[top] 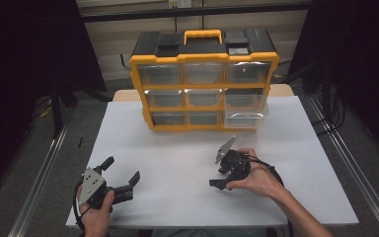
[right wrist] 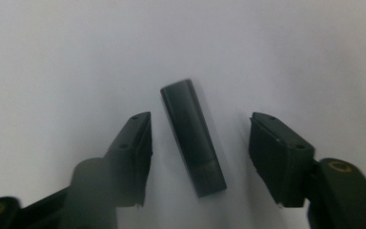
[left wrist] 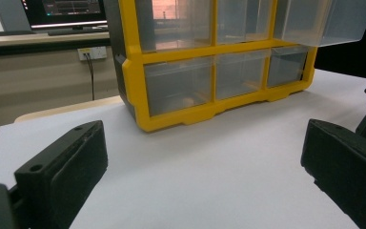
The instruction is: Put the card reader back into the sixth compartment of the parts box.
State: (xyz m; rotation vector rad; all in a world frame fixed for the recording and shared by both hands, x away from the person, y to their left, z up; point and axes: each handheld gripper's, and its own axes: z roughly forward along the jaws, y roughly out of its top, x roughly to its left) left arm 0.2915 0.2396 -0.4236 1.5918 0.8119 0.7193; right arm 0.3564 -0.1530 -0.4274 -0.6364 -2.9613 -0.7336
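The organiser [left wrist: 209, 62] is cut off by the top edge in the left gripper view. In the right gripper view, the dark stick [right wrist: 193, 137] appears blurred.

Dark cylindrical stick [right wrist: 193, 138] flat on table [right wrist: 76, 57]

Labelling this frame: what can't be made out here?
- Dark stick, right gripper view: motion-blurred, its kind unclear; whether the right gripper touches it unclear.
- High view: the hand hides that stick.
- Organizer, left gripper view: top cut off; drawer contents too hazy.

Yellow drawer organizer [top: 205, 85] on white table [top: 177, 163]
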